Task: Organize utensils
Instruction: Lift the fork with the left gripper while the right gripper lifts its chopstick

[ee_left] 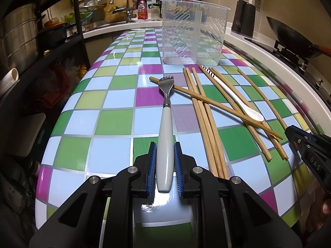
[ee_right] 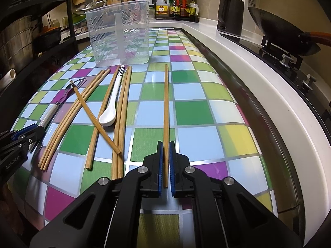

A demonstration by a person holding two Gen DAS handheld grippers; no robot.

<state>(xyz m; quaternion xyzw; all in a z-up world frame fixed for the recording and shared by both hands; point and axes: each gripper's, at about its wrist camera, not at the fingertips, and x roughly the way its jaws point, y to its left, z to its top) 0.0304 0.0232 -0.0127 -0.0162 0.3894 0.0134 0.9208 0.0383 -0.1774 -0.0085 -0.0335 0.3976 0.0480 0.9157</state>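
My left gripper (ee_left: 165,146) is shut on the white handle of a metal fork (ee_left: 165,95), whose tines lie over one chopstick. To its right, several wooden chopsticks (ee_left: 204,119) lie crossed on the chequered table (ee_left: 115,119), with a white spoon (ee_left: 233,95) on them. My right gripper (ee_right: 166,143) is shut on the near end of a single chopstick (ee_right: 166,103) that lies apart, to the right of the pile (ee_right: 82,103) and the spoon (ee_right: 112,101). A clear plastic utensil holder (ee_left: 192,31) (ee_right: 118,33) stands upright behind the utensils.
A black kettle (ee_right: 229,12) and a wok (ee_right: 279,31) on a stove sit on the white counter along the right. A dark rack with steel pots (ee_left: 18,39) stands at the left. A sink tap (ee_left: 128,10) and a bottle rack (ee_right: 175,4) are behind.
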